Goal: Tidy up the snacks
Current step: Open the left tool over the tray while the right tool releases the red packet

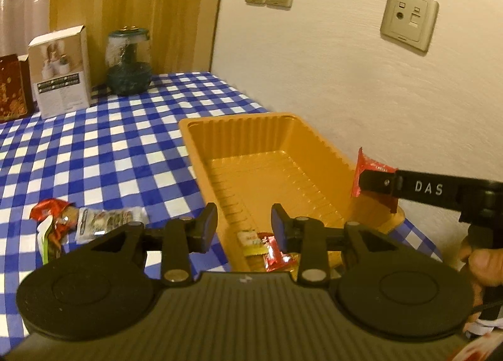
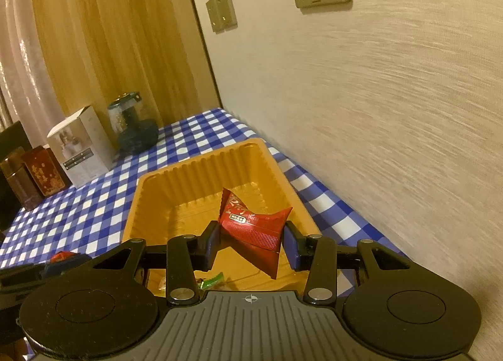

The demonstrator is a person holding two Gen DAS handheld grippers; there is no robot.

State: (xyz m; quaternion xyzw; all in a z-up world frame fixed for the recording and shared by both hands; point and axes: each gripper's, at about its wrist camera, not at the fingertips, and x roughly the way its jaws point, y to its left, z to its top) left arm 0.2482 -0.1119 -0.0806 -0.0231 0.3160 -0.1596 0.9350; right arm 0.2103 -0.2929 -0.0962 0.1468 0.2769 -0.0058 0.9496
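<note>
An orange plastic tray sits on the blue checked tablecloth by the wall. My right gripper is shut on a red snack packet and holds it above the tray; it also shows in the left wrist view, at the tray's right rim. My left gripper is open and empty over the tray's near left corner. A few small wrapped snacks lie in the tray's near end. Loose snack packets lie on the cloth left of the tray.
A white box, a dark glass jar and dark red tins stand at the back left by a wooden panel. The wall with sockets runs close along the tray's right side.
</note>
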